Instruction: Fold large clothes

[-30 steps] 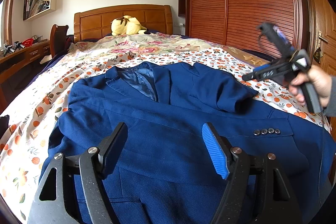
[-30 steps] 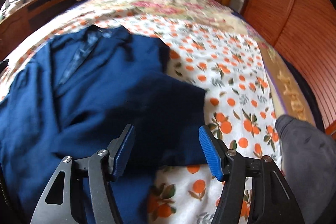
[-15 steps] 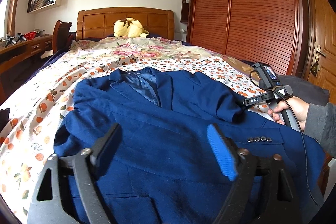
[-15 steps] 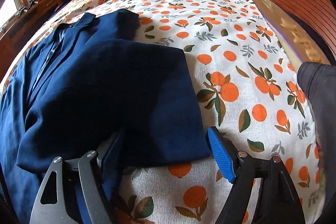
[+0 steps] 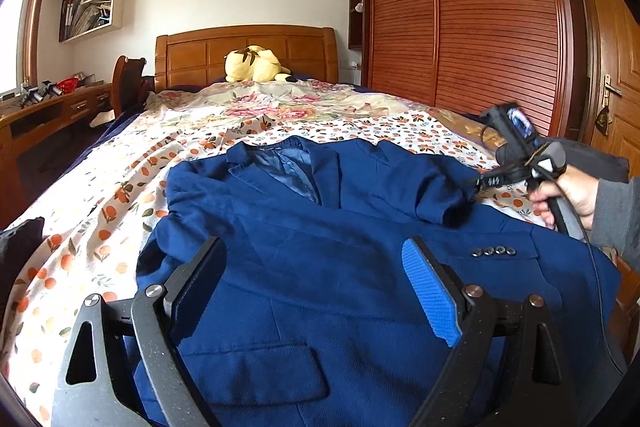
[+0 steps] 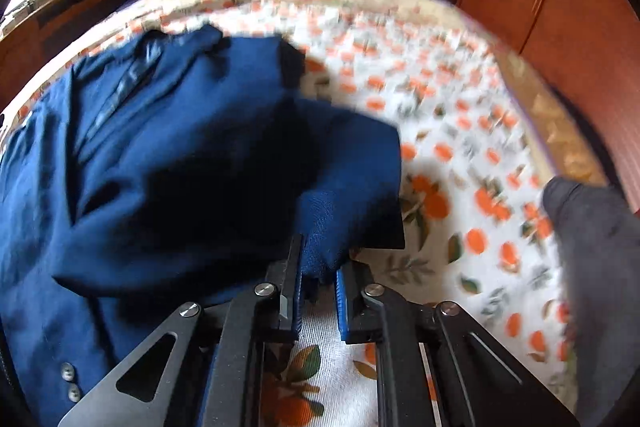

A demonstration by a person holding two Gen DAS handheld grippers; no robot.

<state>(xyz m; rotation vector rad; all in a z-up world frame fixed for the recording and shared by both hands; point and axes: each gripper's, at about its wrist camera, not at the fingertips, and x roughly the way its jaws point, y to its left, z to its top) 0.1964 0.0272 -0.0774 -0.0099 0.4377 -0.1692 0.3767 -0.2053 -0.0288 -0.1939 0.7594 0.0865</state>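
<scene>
Bedroom surroundings frame the work: a wooden desk point(image 5: 52, 115) along the left wall, a headboard point(image 5: 244, 55) at the far end with a yellow plush toy point(image 5: 254, 65) before it, and slatted wardrobe doors point(image 5: 472, 15) on the right. Across the bed lies an orange-print sheet point(image 5: 100, 211), and on it the blue blazer point(image 5: 304, 267) is spread front-up, collar toward the far end and hem toward the near edge.

At the left of the jacket, the left shoulder and side lie flat and look untouched; no fold shows there. Over the jacket's near middle, the left gripper point(image 5: 316, 291) hangs with its jaws wide apart and nothing between them, its blue pad above the cloth near the chest pocket flap.

Moving right, the right sleeve point(image 5: 444, 195) is already doubled back toward the chest, its end lying as a dark flap over the jacket front. A row of cuff buttons point(image 5: 494, 251) sits on the near right part of the garment. At the far right, the right gripper point(image 6: 316, 291) has its jaws drawn nearly together on a bunch of the blue cloth at the flap's near edge, so it has hold of the blazer there. That view is blurred, which suggests the cloth is being carried.

Judging by this, the fold is at an early stage: one sleeve is partly brought in, while the left sleeve, the sides and the lengthwise fold remain to be done.
</scene>
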